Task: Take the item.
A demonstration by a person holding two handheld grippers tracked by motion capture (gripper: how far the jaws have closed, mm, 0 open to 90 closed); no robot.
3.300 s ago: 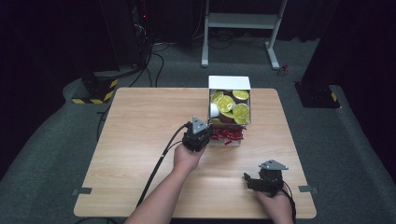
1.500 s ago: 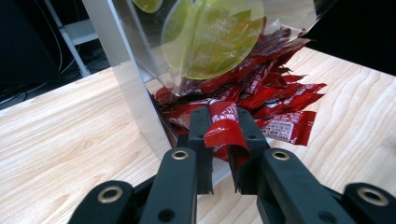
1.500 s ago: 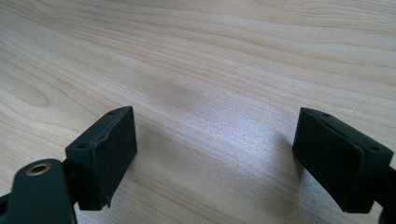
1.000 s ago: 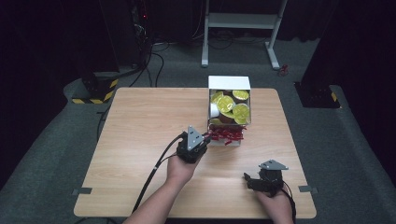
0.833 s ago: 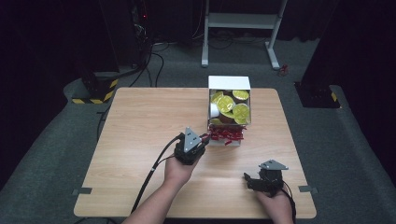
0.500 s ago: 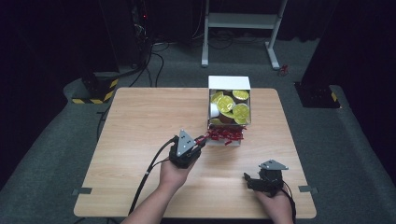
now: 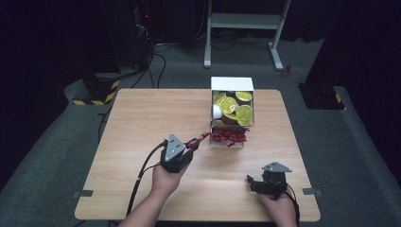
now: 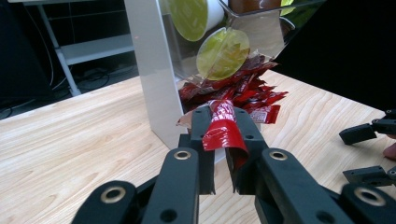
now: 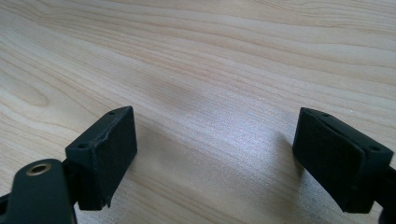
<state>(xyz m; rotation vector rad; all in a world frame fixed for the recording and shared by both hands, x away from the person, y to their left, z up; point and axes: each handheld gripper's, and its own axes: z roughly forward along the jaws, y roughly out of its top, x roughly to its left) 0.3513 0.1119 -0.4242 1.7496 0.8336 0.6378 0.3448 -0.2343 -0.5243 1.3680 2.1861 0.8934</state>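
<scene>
A white dispenser box (image 7: 231, 84) stands at the table's far right, holding yellow-lidded cups (image 7: 235, 106) above a heap of red sachets (image 7: 229, 136) at its open front. My left gripper (image 7: 191, 144) is a little left of that heap, shut on one red sachet (image 7: 197, 140). In the left gripper view the red sachet (image 8: 224, 129) lies folded between the two jaws of the left gripper (image 8: 223, 122), with the box (image 8: 149, 70) and the sachet heap (image 8: 247, 93) just beyond. My right gripper (image 7: 251, 182) rests near the front right edge, open, nothing between its jaws (image 9: 215, 154).
The wooden table (image 7: 142, 118) is bare on its left half. A cable (image 7: 142, 172) trails from the left gripper toward the front edge. Dark floor with a white metal stand (image 7: 246, 21) lies behind the table.
The left gripper has drawn back from the box's front, down and to the left, carrying a red sachet out of the heap. The right gripper has stayed put.
</scene>
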